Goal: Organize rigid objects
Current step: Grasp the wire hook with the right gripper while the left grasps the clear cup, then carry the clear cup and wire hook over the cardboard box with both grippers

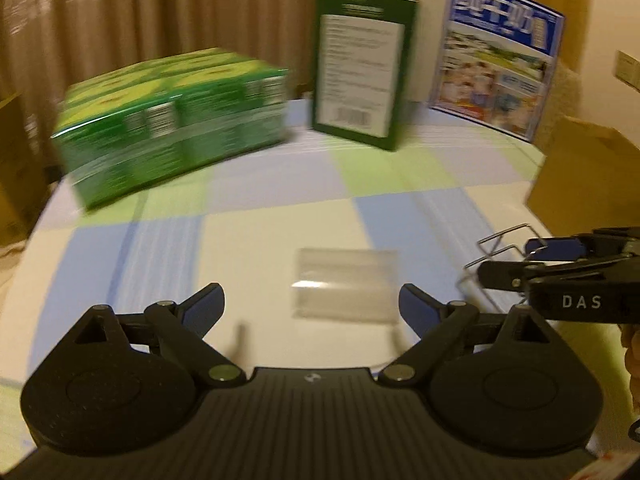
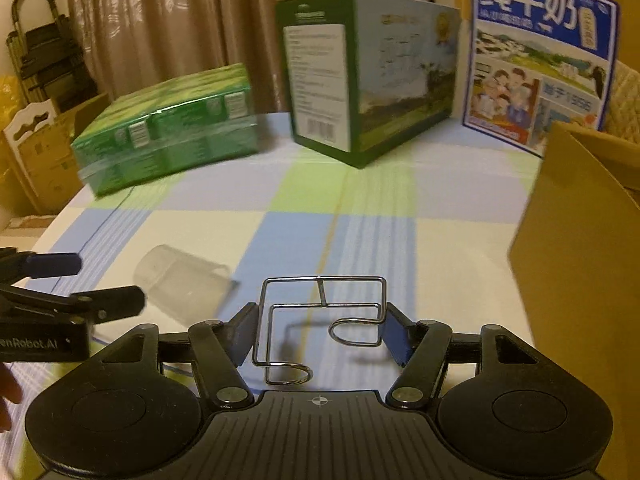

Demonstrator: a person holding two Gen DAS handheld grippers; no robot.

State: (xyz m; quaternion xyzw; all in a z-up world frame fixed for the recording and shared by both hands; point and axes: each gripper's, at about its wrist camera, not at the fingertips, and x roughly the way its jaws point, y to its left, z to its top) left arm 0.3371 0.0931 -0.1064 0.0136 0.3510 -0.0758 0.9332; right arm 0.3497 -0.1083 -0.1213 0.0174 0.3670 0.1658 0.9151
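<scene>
The right gripper point(image 2: 320, 336) has its jaws closed in on a bent silver wire rack point(image 2: 320, 320), pads touching its two sides; the frame is thin chromed rod with two rectangular loops and two hooked ends, held level above the cloth. The left gripper point(image 1: 310, 308) stands wide open, holding nothing, with a clear plastic cylindrical cup point(image 1: 346, 282) lying on its side just ahead at 12 o'clock. In the right wrist view that cup point(image 2: 182, 286) lies at 10 o'clock of the rack.

Both hover over a round table under a checked blue, green and cream tablecloth point(image 2: 280, 232). Farther out, a shrink-wrapped green pack of cartons point(image 2: 168, 128) sits at 11 o'clock, a tall dark green box point(image 2: 360, 80) at 12, a blue printed milk carton box point(image 2: 540, 56) at 1. A brown cardboard box point(image 2: 580, 260) crowds the table edge at 3 o'clock. Beige curtains point(image 2: 160, 20) hang behind. The cloth's middle is open between the cup and the boxes.
</scene>
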